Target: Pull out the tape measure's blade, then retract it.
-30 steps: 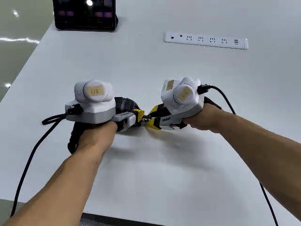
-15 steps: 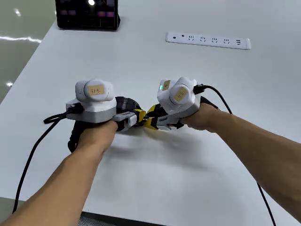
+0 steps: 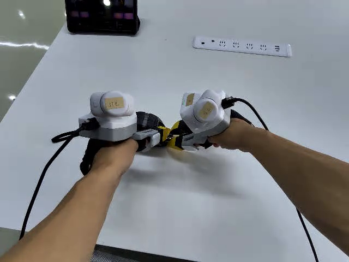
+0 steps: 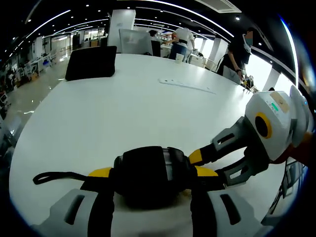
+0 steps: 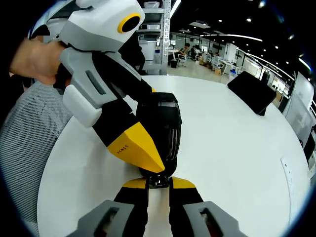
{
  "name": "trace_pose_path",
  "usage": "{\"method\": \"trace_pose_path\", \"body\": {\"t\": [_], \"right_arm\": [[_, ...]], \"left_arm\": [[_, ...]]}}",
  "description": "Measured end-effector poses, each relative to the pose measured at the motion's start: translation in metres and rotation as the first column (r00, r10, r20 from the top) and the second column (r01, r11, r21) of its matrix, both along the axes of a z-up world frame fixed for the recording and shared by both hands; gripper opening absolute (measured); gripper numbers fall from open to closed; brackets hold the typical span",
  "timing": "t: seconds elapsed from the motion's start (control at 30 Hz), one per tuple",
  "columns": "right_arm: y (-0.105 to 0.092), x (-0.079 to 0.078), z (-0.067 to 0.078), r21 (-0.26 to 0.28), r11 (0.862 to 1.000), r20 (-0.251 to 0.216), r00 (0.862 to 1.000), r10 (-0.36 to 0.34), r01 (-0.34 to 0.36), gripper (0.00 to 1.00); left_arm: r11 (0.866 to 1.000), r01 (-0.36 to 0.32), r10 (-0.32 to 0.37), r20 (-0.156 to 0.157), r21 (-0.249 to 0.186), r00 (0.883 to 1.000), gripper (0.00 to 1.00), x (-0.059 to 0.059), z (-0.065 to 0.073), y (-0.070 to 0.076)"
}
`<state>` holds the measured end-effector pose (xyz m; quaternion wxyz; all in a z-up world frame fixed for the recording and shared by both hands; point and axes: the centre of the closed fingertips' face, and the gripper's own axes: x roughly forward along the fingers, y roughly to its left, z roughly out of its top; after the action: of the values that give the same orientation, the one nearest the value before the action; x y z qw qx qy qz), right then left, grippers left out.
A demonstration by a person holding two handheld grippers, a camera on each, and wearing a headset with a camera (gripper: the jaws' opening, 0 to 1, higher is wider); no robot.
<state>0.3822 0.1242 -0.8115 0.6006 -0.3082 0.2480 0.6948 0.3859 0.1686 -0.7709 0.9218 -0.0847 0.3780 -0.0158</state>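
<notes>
Right claw (image 3: 175, 141) has edged in toward the tape measure (image 4: 148, 170), whose black case the left claw (image 3: 152, 137) clamps over the table (image 3: 234, 82). Its jaws look pinched on the end hook (image 5: 159, 180) at the case's mouth. The case is probably rigid and grippy and the blade thin and springy, so hold the hook squarely.

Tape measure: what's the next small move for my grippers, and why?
Probably draw the right gripper straight away from the tape measure. Its jaws look pinched on the blade hook at the case's mouth, no blade length shows, and the left gripper clamps the black case.
</notes>
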Motion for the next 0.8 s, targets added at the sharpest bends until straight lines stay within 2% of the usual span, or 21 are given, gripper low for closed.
{"method": "trace_pose_path", "body": {"t": [0.2,0.33,0.8], "right_arm": [[0.000,0.000,0.000,-0.003,1.000,-0.001,1.000,-0.008,0.008,0.13],[-0.001,0.001,0.000,-0.003,1.000,0.002,1.000,-0.015,0.015,0.15],[-0.021,0.003,0.005,0.002,0.998,0.002,0.998,-0.065,0.065,0.18]], "left_arm": [[1.000,0.003,-0.003,-0.007,0.001,1.000,0.59,0.000,0.000,0.000],[1.000,0.011,-0.011,-0.022,-0.008,1.000,0.59,0.000,0.000,-0.001],[1.000,0.024,-0.024,-0.034,-0.010,0.999,0.59,-0.001,-0.001,-0.002]]}}
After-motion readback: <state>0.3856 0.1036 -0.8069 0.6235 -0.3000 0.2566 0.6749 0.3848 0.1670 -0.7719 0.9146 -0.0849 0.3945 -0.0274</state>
